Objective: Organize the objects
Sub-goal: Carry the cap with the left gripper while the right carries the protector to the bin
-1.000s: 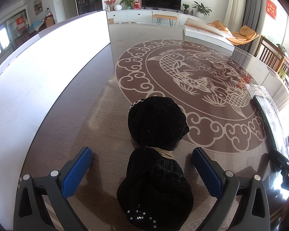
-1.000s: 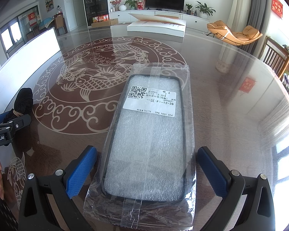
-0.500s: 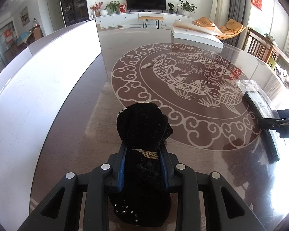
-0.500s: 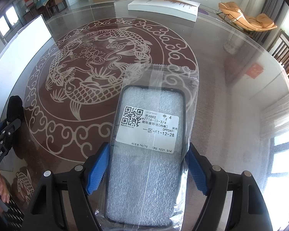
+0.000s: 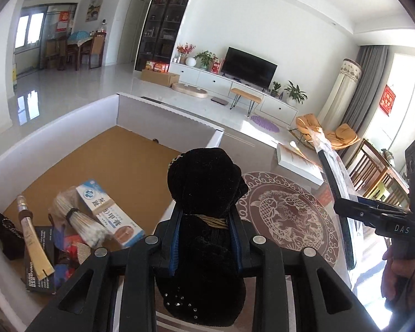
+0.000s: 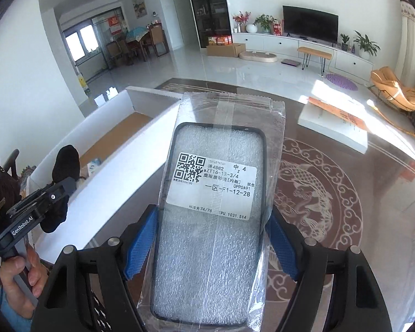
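Observation:
My left gripper (image 5: 204, 238) is shut on a black velvet pouch (image 5: 206, 185) tied with gold cord, held in the air by the near right wall of a white box (image 5: 55, 127) with a brown floor. My right gripper (image 6: 210, 238) is shut on a phone case in a clear plastic bag (image 6: 215, 193) with a white QR label, lifted above the table. The case also shows edge-on in the left wrist view (image 5: 337, 193). The pouch and left gripper show in the right wrist view (image 6: 63, 171).
The box holds a blue-white carton (image 5: 108, 213), a bundle of cotton swabs (image 5: 77, 218), a dark booklet (image 5: 41, 260) and a brown pouch (image 5: 5, 235). The table carries a round fish motif (image 5: 287, 215). A flat white box (image 6: 334, 127) lies at the table's far side.
Both grippers closed on their objects and lifted them off the table. The left one swung toward the white box, whose inside now shows.

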A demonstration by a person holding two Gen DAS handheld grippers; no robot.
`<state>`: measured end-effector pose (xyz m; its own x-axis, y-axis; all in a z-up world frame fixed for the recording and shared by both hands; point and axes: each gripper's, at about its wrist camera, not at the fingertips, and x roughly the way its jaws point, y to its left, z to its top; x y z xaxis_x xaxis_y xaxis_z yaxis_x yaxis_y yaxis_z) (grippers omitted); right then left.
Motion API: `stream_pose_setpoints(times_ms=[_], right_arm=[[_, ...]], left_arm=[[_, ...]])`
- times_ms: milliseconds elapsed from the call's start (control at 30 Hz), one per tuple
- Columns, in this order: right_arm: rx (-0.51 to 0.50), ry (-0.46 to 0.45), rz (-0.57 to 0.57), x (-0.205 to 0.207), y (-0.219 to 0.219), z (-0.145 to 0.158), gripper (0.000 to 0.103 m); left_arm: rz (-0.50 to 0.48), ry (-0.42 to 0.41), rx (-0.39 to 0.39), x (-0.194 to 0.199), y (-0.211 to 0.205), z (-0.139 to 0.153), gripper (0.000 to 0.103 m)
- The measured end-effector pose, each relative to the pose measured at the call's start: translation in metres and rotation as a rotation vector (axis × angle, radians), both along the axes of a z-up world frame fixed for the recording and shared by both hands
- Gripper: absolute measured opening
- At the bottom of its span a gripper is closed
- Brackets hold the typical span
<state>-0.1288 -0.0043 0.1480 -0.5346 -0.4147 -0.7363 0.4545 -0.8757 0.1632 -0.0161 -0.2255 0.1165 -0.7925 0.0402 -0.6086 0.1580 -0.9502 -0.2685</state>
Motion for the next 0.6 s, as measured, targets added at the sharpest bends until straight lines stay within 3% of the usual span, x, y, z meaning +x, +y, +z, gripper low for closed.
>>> stream_pose_setpoints(times_ms=[133, 200, 267, 333, 400, 467, 533, 600], right_arm=[[-0.097, 0.031, 0.184, -0.015, -0.121, 0.031, 0.077], [-0.093, 0.044, 0.274, -0.019, -0.186, 0.034, 0.077], [-0.052, 0.054, 0.343, -0.021, -0.244, 0.02, 0.077], [0.0, 0.007, 0.393, -0.026, -0.291, -0.007, 0.078], [0.052, -0.084, 0.421, -0.029, -0.324, -0.043, 0.078], [0.091, -0.196, 0.45, -0.031, -0.343, -0.077, 0.078], [0.116, -0.264, 0.45, -0.03, -0.348, -0.098, 0.078], [0.096, -0.275, 0.442, -0.029, -0.338, -0.103, 0.078]], left_arm=[[0.136, -0.126, -0.051, -0.007, -0.074, -0.009, 0.029], [0.189, -0.209, -0.064, -0.009, -0.105, -0.022, 0.029], [0.232, -0.286, -0.096, -0.008, -0.126, -0.035, 0.03], [0.256, -0.343, -0.118, -0.003, -0.138, -0.045, 0.032], [0.282, -0.365, -0.127, 0.006, -0.146, -0.052, 0.041], [0.293, -0.37, -0.126, 0.014, -0.15, -0.056, 0.074], [0.316, -0.35, -0.155, 0.025, -0.15, -0.054, 0.085], [0.344, -0.329, -0.21, 0.032, -0.147, -0.047, 0.088]])
